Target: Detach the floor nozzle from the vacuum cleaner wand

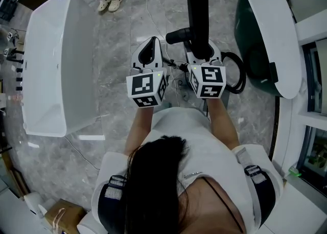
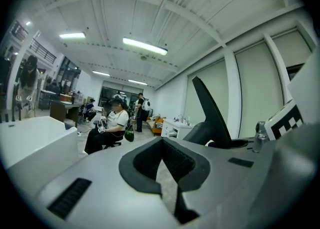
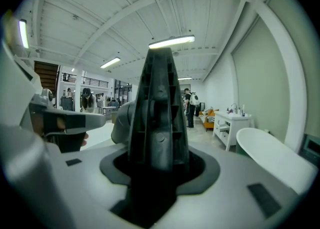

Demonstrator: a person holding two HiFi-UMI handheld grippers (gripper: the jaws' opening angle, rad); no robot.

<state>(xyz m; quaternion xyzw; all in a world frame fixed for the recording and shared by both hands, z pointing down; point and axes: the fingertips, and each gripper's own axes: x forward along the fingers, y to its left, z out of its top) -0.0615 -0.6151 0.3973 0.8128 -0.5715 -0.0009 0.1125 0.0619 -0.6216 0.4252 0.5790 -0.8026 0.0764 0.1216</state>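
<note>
Marble floor [image 1: 120, 28] below: right gripper [image 3: 156, 170] clamps floor nozzle [image 1: 197, 16], lengthwise pointing away; left gripper [image 2: 162, 148] jaws shut, empty.

Matt black ribbed plastic on the nozzle [image 3: 159, 123], centre frame; glossy veined grey marble floor [image 1: 117, 39]; smooth, shiny white tub [image 1: 51, 64], left.

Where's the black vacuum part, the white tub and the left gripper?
black vacuum part [image 3: 159, 118]: right gripper view, ribbed middle.
white tub [image 1: 46, 64]: head view, white side.
left gripper [image 1: 150, 41]: head view, front tips.
</note>
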